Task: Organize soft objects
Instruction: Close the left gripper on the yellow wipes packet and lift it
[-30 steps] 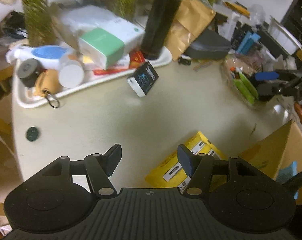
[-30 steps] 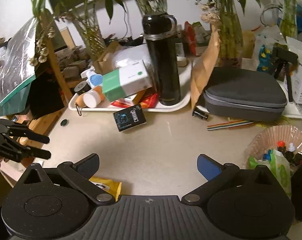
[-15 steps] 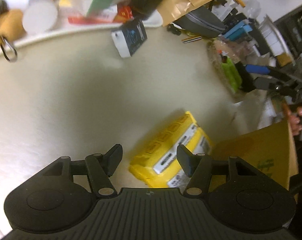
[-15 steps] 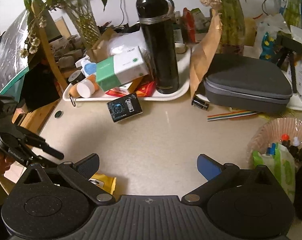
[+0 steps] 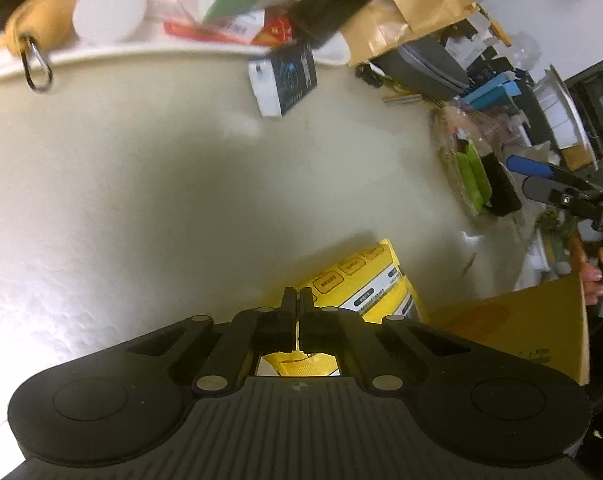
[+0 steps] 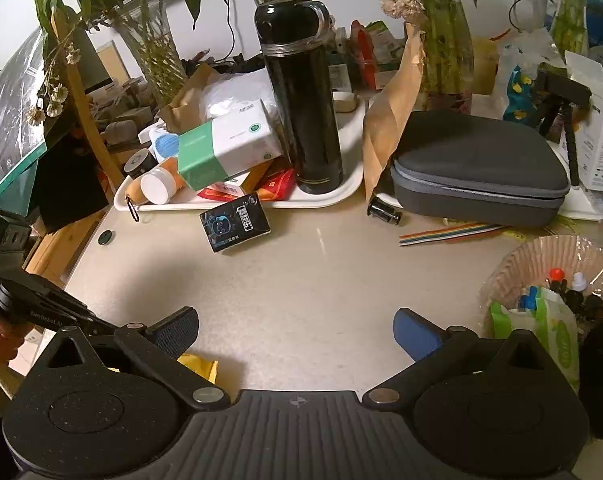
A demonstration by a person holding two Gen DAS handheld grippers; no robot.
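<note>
Now we are at the pick-up: our left tongs (image 5: 297, 300) are clenched tight, their tips pressed together low in the middle of the left wrist view, right over the near edge of the yellow pack (image 5: 365, 292). The pack lies flat on the bench (image 5: 141, 208), just beside the open flap of a cardboard box (image 5: 533, 328) at the lower right of that frame. Yellow film shows through the gap behind the tips, so we judge a fold of the wrapper is pinched between them, though the tips hide the contact itself and we cannot be certain.

Our right tongs (image 6: 295, 330) hang released over bare bench in the lower half of the right wrist view, fingers spread wide with nothing between them. A corner of the yellow pack peeks out at the lower left of that view, under the left finger.

Next, we reckon, comes a lift and a carry toward the cardboard box, which looks the likely home for soft goods. That calls for a slow rise first, to test whether the pinch holds, since slick film may slide out of so thin a grip. The box flap stands close, so the pack must clear its edge.
</note>
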